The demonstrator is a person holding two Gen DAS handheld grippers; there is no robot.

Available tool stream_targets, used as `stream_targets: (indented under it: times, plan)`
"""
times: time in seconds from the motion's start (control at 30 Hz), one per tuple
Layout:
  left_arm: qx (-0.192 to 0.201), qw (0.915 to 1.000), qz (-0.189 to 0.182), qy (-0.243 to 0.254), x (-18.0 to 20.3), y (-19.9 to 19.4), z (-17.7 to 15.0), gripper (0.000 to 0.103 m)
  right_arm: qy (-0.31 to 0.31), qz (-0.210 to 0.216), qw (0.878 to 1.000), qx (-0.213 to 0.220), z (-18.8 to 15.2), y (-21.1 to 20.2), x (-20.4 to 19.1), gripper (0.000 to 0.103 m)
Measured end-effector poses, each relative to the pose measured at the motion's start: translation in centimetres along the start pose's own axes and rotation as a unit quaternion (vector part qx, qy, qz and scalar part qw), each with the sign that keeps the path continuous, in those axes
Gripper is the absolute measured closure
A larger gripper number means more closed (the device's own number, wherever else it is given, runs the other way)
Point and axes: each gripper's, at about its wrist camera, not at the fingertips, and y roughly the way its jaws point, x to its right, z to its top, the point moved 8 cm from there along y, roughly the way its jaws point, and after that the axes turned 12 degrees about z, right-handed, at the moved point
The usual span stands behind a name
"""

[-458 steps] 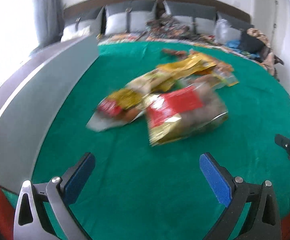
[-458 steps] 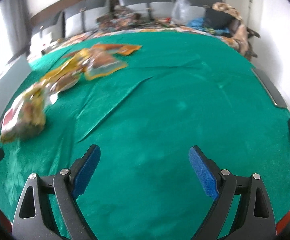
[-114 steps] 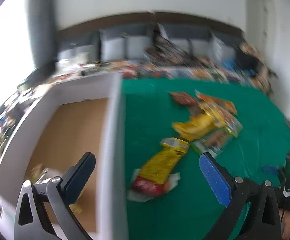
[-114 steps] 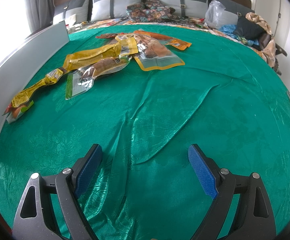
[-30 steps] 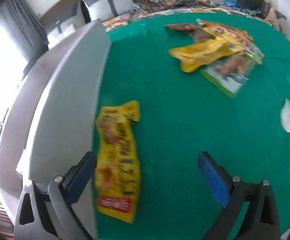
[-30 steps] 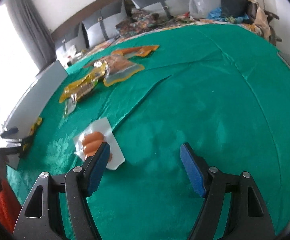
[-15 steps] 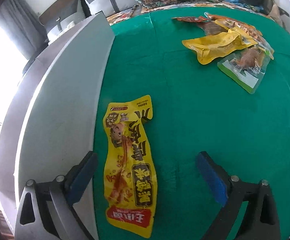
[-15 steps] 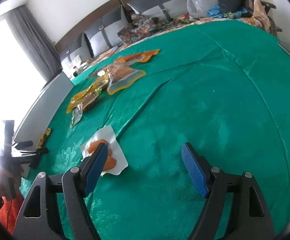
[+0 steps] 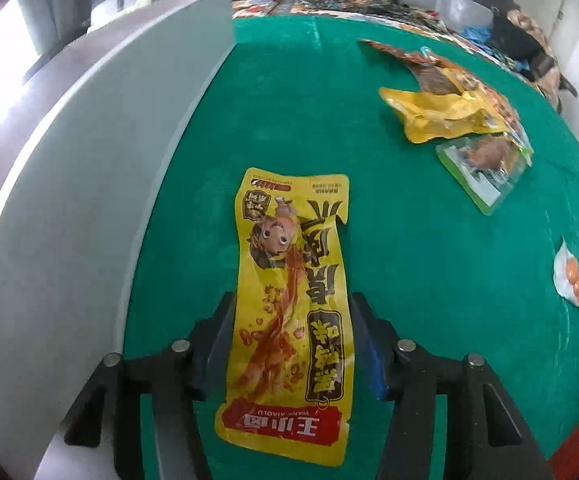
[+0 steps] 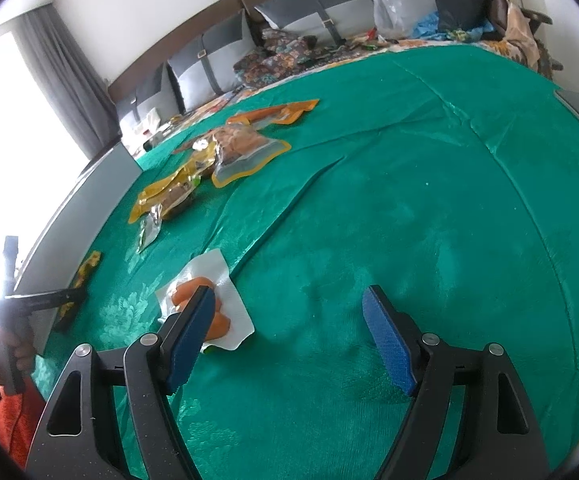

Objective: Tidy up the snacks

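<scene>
Narrowed since half a second ago, the left gripper [image 9: 291, 344] now pinches the yellow snack packet [image 9: 289, 308] lying beside the grey box wall [image 9: 89, 184], probably to lift it in. Right gripper [image 10: 287, 328] hovers wide, gripping nothing, near the sausage pouch [image 10: 209, 304].

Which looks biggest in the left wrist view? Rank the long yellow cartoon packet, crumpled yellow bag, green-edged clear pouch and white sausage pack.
1. Long yellow cartoon packet, though nearest the camera.
2. Crumpled yellow bag.
3. Green-edged clear pouch, close to the bag; unsure.
4. White sausage pack, cut off at the edge.

The long snack packet [image 9: 289, 304] lies on the cloth [image 9: 297, 120] just right of the box wall [image 9: 101, 184], other packets [image 9: 461, 120] well beyond.
</scene>
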Motion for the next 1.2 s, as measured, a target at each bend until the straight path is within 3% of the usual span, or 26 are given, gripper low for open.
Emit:
stream_targets:
  times: [0.13,0.23,0.3,0.4,0.47,0.5,0.67,0.8,0.87,0.97,1.03,1.13,1.2]
  plan:
    - [-0.003,0.9995,-0.029,-0.012,-0.1,-0.6,-0.5,0.063,0.006,0.002,0.999,-0.044,0.0,-0.1,-0.5,0.022]
    - [0.006,0.999,-0.041,-0.017,-0.1,-0.8,-1.0,0.064,-0.037,0.049,0.994,-0.094,0.2,0.3,-3.7,0.022]
    - [0.011,0.9981,-0.056,-0.025,-0.2,-1.3,-1.3,0.065,-0.114,0.042,0.98,-0.156,-0.4,1.8,-6.3,0.022]
    - [0.016,0.9961,-0.077,-0.041,-0.1,-2.1,-2.2,0.066,-0.225,0.01,0.946,-0.233,-1.4,5.4,-9.0,0.024]
    - [0.018,0.9941,-0.09,-0.059,-0.4,-2.6,-2.6,0.066,-0.235,-0.028,0.929,-0.285,-2.1,7.5,-8.1,0.031]
    - [0.019,0.9923,-0.099,-0.072,-0.9,-2.9,-2.9,0.066,-0.238,-0.042,0.928,-0.284,-1.5,7.7,-7.9,0.056]
    - [0.033,0.982,-0.14,-0.122,-2.5,-4.8,-3.5,0.066,-0.158,-0.074,0.941,-0.291,1.4,5.6,-6.0,0.061]
    - [0.059,0.9691,-0.18,-0.158,-3.8,-7.5,-2.1,0.066,-0.034,-0.01,0.974,-0.224,4.2,2.7,-5.6,0.061]
    - [0.073,0.962,-0.197,-0.175,-4.8,-9.1,-1.2,0.066,-0.002,0.008,0.979,-0.201,5.5,2.2,-6.4,0.061]
    - [0.103,0.9513,-0.207,-0.204,-8.4,-11.8,0.5,0.066,0.011,0.061,0.981,-0.185,7.4,2.6,-11.4,0.06]
    - [0.12,0.9478,-0.195,-0.222,-12.0,-13.0,1.5,0.066,-0.007,0.105,0.978,-0.18,8.7,3.7,-16.7,0.06]
    - [0.133,0.9512,-0.131,-0.246,-18.7,-13.0,2.7,0.065,-0.032,0.181,0.967,-0.178,10.3,6.3,-26.5,0.06]
    - [0.124,0.9587,-0.056,-0.25,-23.1,-11.7,2.9,0.059,-0.042,0.223,0.957,-0.181,11.0,8.4,-32.5,0.059]
